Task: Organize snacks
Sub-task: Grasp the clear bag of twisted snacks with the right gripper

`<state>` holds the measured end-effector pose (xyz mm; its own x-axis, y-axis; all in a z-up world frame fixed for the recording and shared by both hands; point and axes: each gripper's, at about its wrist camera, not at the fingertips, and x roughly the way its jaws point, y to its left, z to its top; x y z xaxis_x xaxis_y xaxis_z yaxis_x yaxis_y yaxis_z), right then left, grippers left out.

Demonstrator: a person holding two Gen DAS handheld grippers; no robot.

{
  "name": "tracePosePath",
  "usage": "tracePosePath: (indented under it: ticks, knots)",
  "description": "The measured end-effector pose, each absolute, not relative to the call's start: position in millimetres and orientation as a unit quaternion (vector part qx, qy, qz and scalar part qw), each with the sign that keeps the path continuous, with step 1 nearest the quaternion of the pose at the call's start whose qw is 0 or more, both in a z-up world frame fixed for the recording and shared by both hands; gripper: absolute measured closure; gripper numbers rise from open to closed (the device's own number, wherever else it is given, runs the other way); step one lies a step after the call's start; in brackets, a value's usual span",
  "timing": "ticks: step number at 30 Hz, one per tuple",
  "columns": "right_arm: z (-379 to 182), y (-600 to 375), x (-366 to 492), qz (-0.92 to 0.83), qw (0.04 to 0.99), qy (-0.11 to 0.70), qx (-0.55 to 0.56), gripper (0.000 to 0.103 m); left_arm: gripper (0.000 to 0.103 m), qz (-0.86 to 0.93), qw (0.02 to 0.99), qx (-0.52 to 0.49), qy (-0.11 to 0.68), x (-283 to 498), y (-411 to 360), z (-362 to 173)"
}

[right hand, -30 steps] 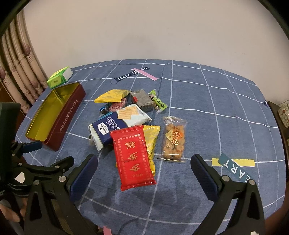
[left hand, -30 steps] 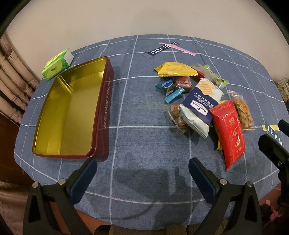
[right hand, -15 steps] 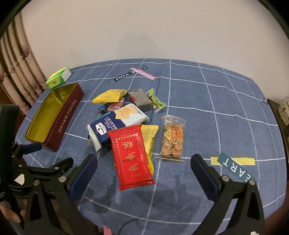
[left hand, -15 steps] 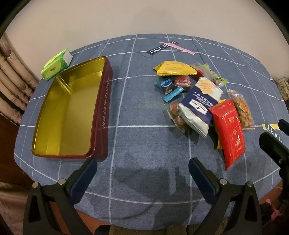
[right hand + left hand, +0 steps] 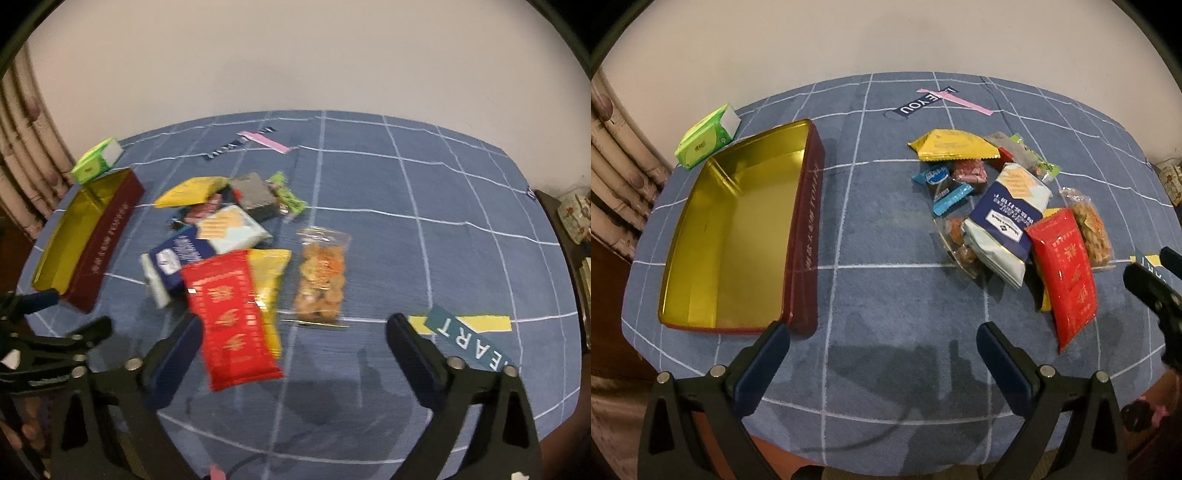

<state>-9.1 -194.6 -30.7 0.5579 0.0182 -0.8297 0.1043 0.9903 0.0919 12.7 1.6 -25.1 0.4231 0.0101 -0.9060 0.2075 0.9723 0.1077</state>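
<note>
Right gripper [image 5: 293, 345] closing in on the red snack packet [image 5: 231, 314]

Its jaws, closing, grip nothing; left gripper [image 5: 882, 349] gapes empty, bottom centre. Straddle the packet's lower end, probably overlapping the yellow pack [image 5: 269, 275], before lifting toward the toffee tin [image 5: 738, 229], centre left.

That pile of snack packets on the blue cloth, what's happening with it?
A person holds a two-finger gripper in each hand. The snack pile lies loose on the tablecloth; the gold-lined tin beside it holds nothing yet. The right gripper is over the red packet, its jaws closing but gripping nothing so far. The left gripper hangs open over bare cloth between tin and pile.
</note>
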Motion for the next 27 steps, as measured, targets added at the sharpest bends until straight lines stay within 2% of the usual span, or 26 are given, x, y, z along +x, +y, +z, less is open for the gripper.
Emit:
tracePosePath:
  ticks: [5, 16, 20, 27]
  knots:
    - [-45.6, -214.8, 2.6, -0.040, 0.867, 0.490, 0.080, 0.028, 0.000, -0.073, 0.840, 0.110, 0.527, 16.0, -0.9, -23.9]
    - [-71.6, -220.5, 42.7, -0.034, 0.853, 0.513, 0.094, 0.035, 0.000, -0.082, 0.840, 0.111, 0.525, 23.0, -6.7, -27.0]
    - [-80.1, -218.2, 51.9, -0.025, 0.849, 0.519, 0.093, 0.046, 0.000, -0.084, 0.837, 0.112, 0.529, 20.6, -11.2, -28.2]
    - [-86.9, -218.7, 55.5, -0.015, 0.849, 0.518, 0.103, 0.055, 0.000, -0.083, 0.833, 0.112, 0.535, 19.9, -21.3, -29.0]
